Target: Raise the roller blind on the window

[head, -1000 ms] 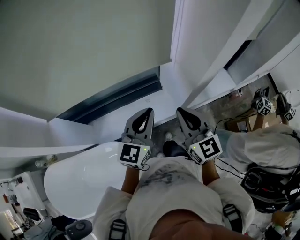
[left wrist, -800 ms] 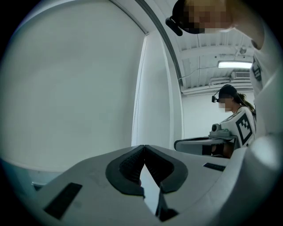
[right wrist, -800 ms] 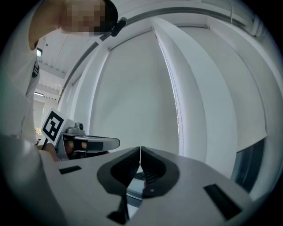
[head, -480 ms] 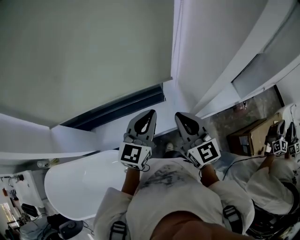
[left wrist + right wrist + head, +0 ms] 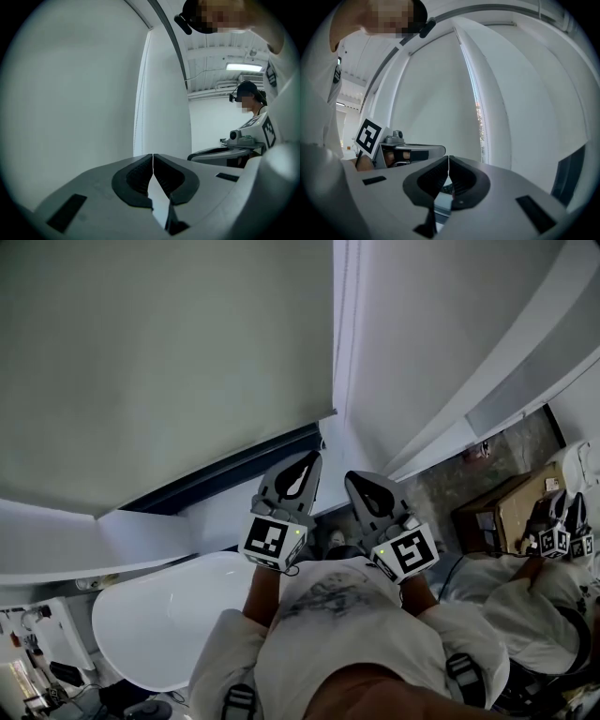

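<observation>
The pale grey-green roller blind (image 5: 159, 362) hangs low over the window and fills the upper left of the head view. Below its bottom edge a dark strip of window glass (image 5: 234, 470) shows. The thin bead chain (image 5: 478, 117) hangs down the blind's right side, and shows as fine vertical lines (image 5: 140, 93) in the left gripper view. My left gripper (image 5: 307, 457) (image 5: 153, 155) is shut and empty, pointing level at the blind's lower right corner. My right gripper (image 5: 354, 476) (image 5: 448, 157) is beside it, also shut and empty, short of the chain.
A white sill (image 5: 56, 540) runs under the window. A white rounded tub or table (image 5: 159, 615) stands below left. To the right are a cardboard box (image 5: 497, 512) and another person (image 5: 525, 596) holding grippers. A white angled wall (image 5: 441, 343) lies right of the blind.
Both grippers have moved closer to the window, and the blind fills more of the head view. Their jaws stay shut. The other person at the right has shifted.
</observation>
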### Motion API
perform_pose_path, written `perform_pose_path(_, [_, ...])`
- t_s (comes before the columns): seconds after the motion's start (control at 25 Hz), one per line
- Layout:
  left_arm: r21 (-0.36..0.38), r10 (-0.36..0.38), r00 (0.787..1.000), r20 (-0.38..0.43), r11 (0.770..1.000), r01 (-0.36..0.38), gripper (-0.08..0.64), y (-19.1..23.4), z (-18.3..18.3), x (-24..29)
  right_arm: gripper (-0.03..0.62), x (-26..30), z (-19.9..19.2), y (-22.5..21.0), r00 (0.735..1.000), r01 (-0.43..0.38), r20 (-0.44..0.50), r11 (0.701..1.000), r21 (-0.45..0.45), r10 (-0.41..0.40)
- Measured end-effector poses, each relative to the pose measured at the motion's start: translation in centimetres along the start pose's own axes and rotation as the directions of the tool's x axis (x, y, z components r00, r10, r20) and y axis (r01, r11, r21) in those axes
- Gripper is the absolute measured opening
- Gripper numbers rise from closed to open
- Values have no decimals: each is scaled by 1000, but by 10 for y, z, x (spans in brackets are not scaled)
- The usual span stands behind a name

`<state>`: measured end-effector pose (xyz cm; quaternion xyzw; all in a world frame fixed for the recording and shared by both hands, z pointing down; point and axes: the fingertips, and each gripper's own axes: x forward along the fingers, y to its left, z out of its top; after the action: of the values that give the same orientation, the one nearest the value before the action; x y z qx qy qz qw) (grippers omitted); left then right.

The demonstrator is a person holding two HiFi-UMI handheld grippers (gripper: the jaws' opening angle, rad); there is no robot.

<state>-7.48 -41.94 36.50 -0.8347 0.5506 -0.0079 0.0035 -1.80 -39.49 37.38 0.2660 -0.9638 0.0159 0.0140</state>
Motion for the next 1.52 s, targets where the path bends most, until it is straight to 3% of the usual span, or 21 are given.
perform_pose_path(0.12, [25,-51,999,16,998,50,9,0,7,18,61,1,-1,-9,999,47,-6,999,-3,-47])
perform_pose_path(0.56, [-14,-199,980,16,980,199,9,31,8,55,61,34,-4,-14,980,196,-36,981,-6,-196])
perform_pose_path(1.04, [-3,-267,964,17,964,267,57,77,-3,98,61,72,-8,-26,954,289,-79,957,-22,-290])
perform_pose_path(1.52, [-21,-301,953,24,953,302,69,109,-15,119,61,105,-10,-26,945,318,-60,947,-48,-320])
